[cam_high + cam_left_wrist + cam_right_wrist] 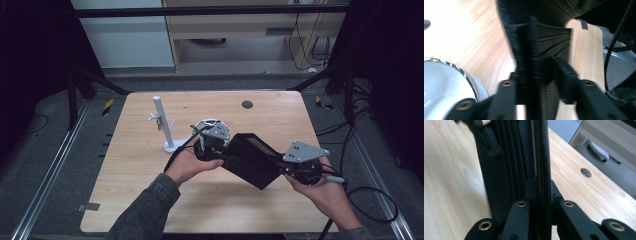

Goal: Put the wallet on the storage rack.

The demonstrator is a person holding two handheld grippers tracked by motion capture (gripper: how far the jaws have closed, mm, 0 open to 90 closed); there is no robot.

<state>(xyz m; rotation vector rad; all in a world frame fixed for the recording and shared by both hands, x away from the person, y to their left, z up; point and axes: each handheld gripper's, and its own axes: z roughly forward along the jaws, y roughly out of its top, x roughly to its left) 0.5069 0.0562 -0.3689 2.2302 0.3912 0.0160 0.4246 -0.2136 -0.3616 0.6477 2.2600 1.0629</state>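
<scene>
**Black case held between two grippers above the tabletop**

A flat black case (252, 160) is hanging tilted over the middle of the wooden tabletop (135, 200), gripped at both ends. The left gripper (220, 157) is clamping the case's upper left edge; in the left gripper view its jaws are pressing on a ribbed black fold of the case (544, 42). No earlier picture bears on how they came there. The right gripper (282, 167) is pinching the lower right edge, and the right gripper view is showing its jaws narrowed tight on a thin rigid panel of the case (541, 157), with layered folds standing to one side. A person's left hand (187, 165) and right hand (325, 192) are carrying the grippers in from the near edge. Just behind the left gripper a shiny round metal bowl (207, 124) is sitting on the tabletop, and beside it a white post (162, 122) is rising upright from a round base. A dark round hole (247, 104) is showing near the far edge
</scene>
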